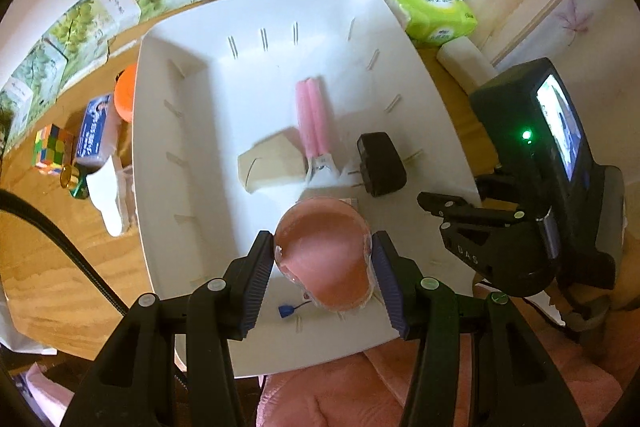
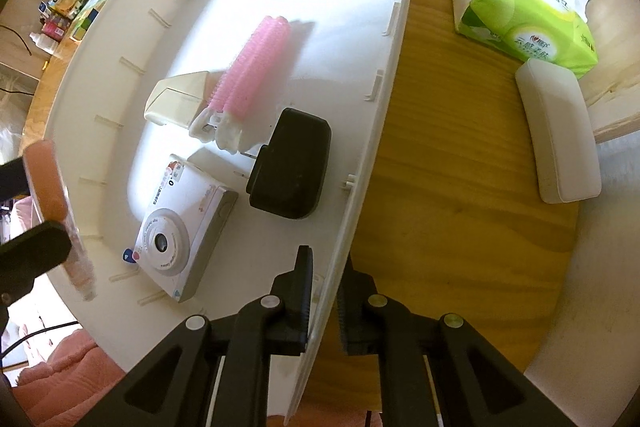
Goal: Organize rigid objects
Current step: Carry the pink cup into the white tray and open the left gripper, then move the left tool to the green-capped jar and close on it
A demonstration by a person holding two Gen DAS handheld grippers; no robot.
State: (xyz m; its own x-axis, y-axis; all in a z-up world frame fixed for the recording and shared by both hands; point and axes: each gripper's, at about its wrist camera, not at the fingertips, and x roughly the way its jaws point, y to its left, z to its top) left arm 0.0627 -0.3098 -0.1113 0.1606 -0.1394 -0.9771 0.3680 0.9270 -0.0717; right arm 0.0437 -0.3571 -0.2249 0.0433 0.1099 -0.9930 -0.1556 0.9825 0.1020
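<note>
**Left wrist view: pink bottle held over the white tray**

A cube puzzle (image 1: pixel 52 149) and a blue box (image 1: pixel 94 131) are seen on the wooden table (image 1: pixel 60 267), left of the white tray (image 1: pixel 176 187). Inside the tray, a beige box (image 1: pixel 272 167), pink rollers (image 1: pixel 314 119) and a black charger (image 1: pixel 380 163) are laid close together. The pink bottle (image 1: pixel 324 255) is squeezed by the left gripper (image 1: pixel 325 263) above the tray's near end. A green tissue pack (image 1: pixel 434 11) is seen further right.

Only in the right wrist view is a white toy camera (image 2: pixel 180 231) shown, hidden under the bottle in the other view. The tray's side wall (image 2: pixel 360 187) is pinched by the right gripper (image 2: pixel 323 303). A white case (image 2: pixel 558 131) is seen on the table.
</note>
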